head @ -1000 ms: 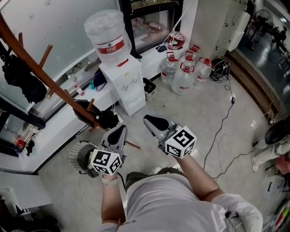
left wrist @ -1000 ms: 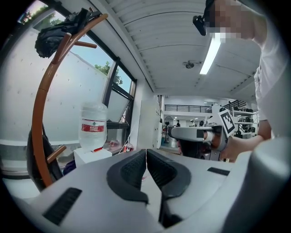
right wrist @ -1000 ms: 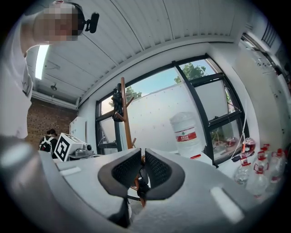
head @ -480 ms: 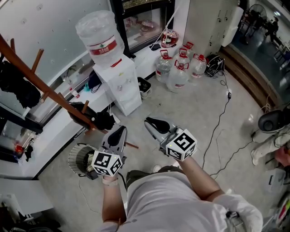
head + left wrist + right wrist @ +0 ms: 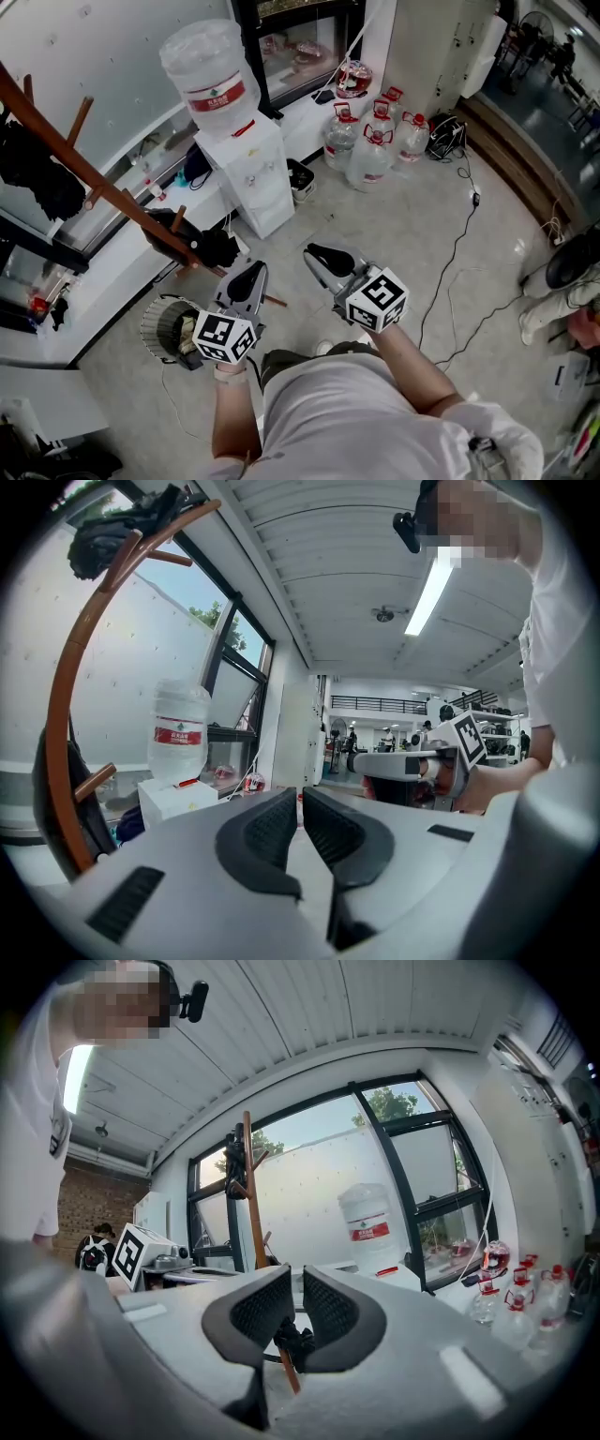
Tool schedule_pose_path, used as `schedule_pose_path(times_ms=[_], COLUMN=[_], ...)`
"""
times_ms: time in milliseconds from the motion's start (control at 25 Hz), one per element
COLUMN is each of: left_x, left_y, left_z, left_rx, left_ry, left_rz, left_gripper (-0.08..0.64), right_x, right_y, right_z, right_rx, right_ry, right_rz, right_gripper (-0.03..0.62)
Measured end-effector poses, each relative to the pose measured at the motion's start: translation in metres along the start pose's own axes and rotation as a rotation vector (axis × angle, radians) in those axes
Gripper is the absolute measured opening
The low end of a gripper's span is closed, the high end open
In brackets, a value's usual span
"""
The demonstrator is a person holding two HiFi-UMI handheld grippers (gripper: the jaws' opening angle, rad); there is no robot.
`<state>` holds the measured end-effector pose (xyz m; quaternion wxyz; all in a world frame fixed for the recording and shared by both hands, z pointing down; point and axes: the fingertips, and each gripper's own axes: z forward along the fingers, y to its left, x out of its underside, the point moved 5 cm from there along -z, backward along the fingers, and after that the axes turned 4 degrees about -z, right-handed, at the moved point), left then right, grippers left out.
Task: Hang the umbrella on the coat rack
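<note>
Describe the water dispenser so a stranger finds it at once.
Start at the dark-framed window. Just left of it stands a white water dispenser. Unlike the small red-capped jugs on the floor nearby, it carries one big upturned bottle with a red label.

The scene is viewed from the head camera steeply downward, over the person's shoulders, onto the floor (image 5: 403, 225), with the left hand-held gripper (image 5: 251, 274) and the right hand-held gripper (image 5: 317, 255) close below. From each gripper's camera, a near-level wide-angle view is taken along its own jaws. The coat rack (image 5: 103, 183) and the water dispenser (image 5: 248, 173) are shared by all three views.
</note>
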<state>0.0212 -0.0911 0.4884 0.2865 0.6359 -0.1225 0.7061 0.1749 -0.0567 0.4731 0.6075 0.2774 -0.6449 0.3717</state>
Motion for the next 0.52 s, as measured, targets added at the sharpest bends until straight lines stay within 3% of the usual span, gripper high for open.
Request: schedule_pose_path(times_ms=[520], left_x=[0.0050], left_y=[-0.0033], left_z=[-0.0021], left_rx=[-0.017], left_ry=[0.008], left_rz=[-0.006], left_gripper=[0.005], right_x=[0.0061], right_y=[-0.0076], right_z=[0.0040], right_rx=[-0.003], right_ry=[0.021], right_rz=[0.030], right_gripper=[0.032])
